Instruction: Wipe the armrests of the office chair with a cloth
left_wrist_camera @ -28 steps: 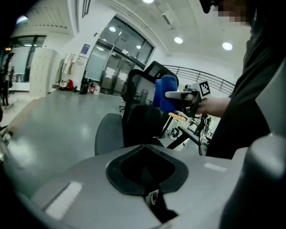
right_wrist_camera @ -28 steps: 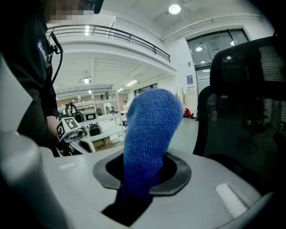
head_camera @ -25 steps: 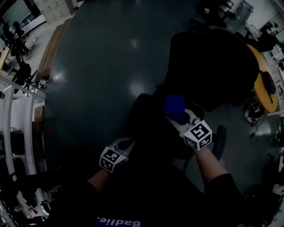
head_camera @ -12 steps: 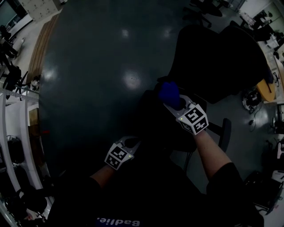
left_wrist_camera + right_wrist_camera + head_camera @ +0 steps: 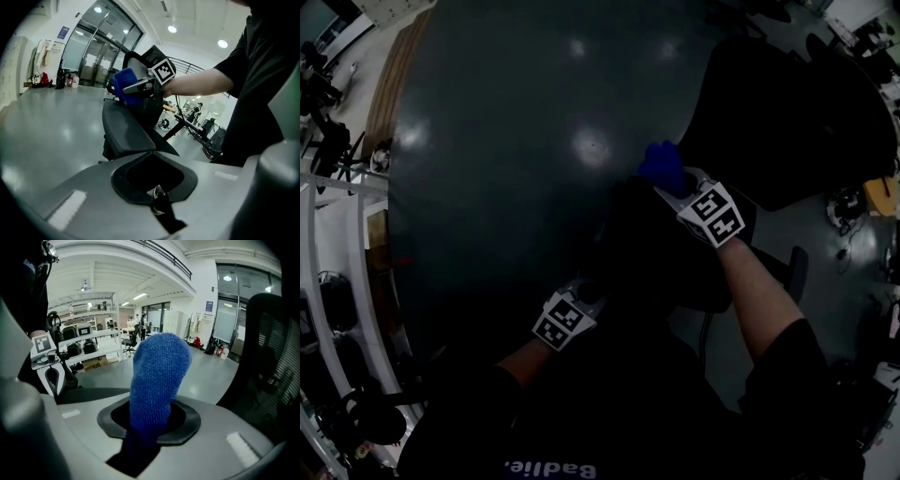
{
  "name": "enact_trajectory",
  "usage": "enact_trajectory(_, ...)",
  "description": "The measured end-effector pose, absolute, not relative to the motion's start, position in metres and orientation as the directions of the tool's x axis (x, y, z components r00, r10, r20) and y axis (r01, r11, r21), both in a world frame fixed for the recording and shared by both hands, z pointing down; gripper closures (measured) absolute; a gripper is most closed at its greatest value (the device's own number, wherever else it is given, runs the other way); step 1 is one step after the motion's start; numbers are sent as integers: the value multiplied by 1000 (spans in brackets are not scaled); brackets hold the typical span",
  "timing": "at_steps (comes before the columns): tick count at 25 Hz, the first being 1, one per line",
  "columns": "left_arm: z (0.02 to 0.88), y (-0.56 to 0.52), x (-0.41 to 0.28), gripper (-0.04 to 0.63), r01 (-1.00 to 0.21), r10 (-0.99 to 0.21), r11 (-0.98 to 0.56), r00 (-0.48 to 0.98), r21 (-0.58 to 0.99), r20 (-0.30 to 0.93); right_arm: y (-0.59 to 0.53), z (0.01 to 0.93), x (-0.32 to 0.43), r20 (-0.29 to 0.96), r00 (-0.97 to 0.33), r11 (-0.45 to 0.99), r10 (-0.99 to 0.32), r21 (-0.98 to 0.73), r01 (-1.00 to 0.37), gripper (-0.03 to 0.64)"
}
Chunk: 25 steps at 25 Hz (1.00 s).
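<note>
The black office chair [image 5: 797, 122] stands in front of me, very dark in the head view. My right gripper [image 5: 673, 187] is shut on a blue cloth [image 5: 661, 167], held up over the chair's near left side. The cloth [image 5: 157, 376] stands bunched out of the right gripper [image 5: 150, 425], with the mesh chair back [image 5: 274, 357] to its right. My left gripper [image 5: 586, 292] hangs lower and nearer to me, its jaws closed on nothing. From the left gripper [image 5: 157, 192], a black armrest pad [image 5: 124, 133] lies just ahead, with the blue cloth [image 5: 125, 86] above it.
A dark glossy floor [image 5: 506, 159] spreads to the left of the chair. White shelving [image 5: 337, 234] lines the left edge, and a round wooden table [image 5: 883, 192] shows far right. Desks, chairs and glass doors [image 5: 89, 56] stand farther off.
The right gripper has carried the blue cloth farther away from me and up the picture. The left gripper has shifted slightly right, and the chair back now sits farther right in view.
</note>
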<state>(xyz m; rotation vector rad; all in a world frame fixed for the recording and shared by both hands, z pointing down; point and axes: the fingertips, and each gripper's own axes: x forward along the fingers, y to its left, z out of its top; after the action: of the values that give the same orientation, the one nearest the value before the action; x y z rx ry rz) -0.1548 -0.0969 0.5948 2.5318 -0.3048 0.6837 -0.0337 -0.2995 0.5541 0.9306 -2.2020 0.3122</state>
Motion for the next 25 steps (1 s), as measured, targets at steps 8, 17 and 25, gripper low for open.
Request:
enact_trajectory(8,599,-101,-155,575,-341,-92,-844,852,413,515,-300,577,-48,723,-487,727,-490,31,-686,492)
enact_trajectory(17,602,-99,-159,575,-352,-100,-836,852,421,514,-276,579,-67,715,-517,743,-470,6,-669,492)
enact_trajectory(25,604,-96,-157,575,-345,-92,-843,848,412,521,-237,578,-89,702,-565,766,-434,-43,-642,492)
